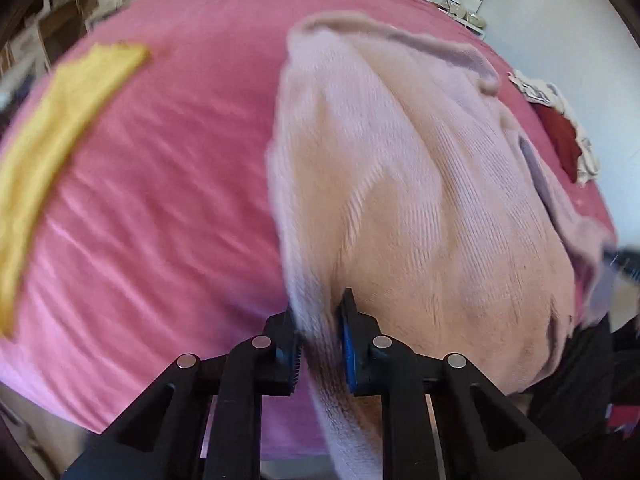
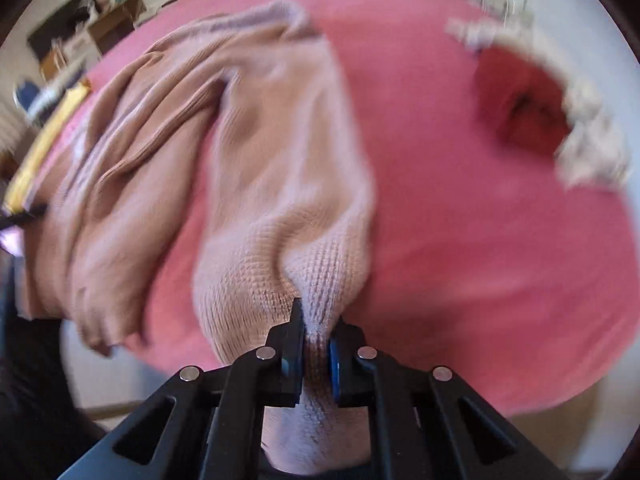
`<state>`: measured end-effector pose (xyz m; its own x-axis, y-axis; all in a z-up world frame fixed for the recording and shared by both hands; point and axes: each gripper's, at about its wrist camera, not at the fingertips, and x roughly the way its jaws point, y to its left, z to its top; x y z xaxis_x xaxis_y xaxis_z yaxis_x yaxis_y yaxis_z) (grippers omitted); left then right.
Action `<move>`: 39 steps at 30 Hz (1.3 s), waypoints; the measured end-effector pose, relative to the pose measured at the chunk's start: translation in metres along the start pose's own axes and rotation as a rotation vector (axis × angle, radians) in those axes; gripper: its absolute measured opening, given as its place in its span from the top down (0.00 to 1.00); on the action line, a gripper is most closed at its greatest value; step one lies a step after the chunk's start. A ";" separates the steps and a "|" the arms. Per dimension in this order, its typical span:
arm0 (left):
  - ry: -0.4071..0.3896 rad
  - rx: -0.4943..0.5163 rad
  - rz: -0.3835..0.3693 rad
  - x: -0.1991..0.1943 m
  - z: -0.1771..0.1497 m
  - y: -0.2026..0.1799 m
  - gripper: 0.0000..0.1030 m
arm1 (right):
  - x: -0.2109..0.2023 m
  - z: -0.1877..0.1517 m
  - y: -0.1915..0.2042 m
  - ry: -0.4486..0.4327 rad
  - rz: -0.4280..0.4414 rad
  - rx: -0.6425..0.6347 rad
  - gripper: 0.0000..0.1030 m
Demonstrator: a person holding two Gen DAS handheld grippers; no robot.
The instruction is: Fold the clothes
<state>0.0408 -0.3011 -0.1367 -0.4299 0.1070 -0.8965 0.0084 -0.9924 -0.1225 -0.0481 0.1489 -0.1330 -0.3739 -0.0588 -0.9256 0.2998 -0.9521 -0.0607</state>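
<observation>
Left wrist view shows the bed (image 1: 160, 184), covered in a pink sheet, filling nearly everything ahead of the jaws. On it lies the pale pink knitted sweater (image 1: 420, 184), spreading up and to the right from the jaws, its far edge curled over near the top. Well off to the left of the jaws lies a yellow cloth (image 1: 52, 148), and far to the right, at the bed's edge, a small heap of red and white clothes (image 1: 560, 136) waits.

Both grips are on the near edge of the sweater. The left gripper (image 1: 320, 344) has its jaws closed on a bunched fold of knit that runs between the pads and hangs down below them. In the right wrist view the right gripper (image 2: 316, 356) is likewise clamped on a pinch of the same sweater (image 2: 280, 184), the ribbing puckering right at the pads (both pictures are blurred, so how many layers each pinch holds cannot be told).

The step in hand looks like carrying this near edge over toward the far edge to make a fold. To do it well, I would lift both grips together and level, keeping the cloth between them taut so it does not sag in the middle. The left pinch looks thick and rope-like, so it may drag a sleeve or extra layer along; a gentle shake before laying down should help. Keep the path clear of the yellow cloth and the heap, and release only once the edge lies flat on the sweater.
</observation>
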 end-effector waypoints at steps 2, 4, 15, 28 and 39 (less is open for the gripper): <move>-0.029 -0.004 0.091 -0.016 0.017 0.029 0.85 | -0.014 0.021 -0.027 -0.027 -0.108 -0.030 0.92; -0.050 -0.026 0.203 -0.028 0.036 0.065 0.85 | -0.023 0.047 -0.063 -0.038 -0.240 -0.047 0.92; -0.072 -0.149 0.162 -0.016 0.056 0.135 0.75 | 0.039 0.117 -0.259 0.103 -0.597 0.326 0.77; -0.015 -0.127 -0.218 0.046 0.005 0.062 0.30 | -0.029 0.049 -0.127 -0.321 -0.020 0.371 0.73; -0.058 -0.068 -0.285 0.036 -0.045 0.030 0.21 | 0.060 -0.017 0.096 -0.009 0.436 0.078 0.73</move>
<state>0.0658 -0.3240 -0.1918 -0.4744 0.3756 -0.7961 -0.0610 -0.9162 -0.3960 -0.0266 0.0586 -0.2005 -0.2348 -0.4617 -0.8554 0.3642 -0.8577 0.3630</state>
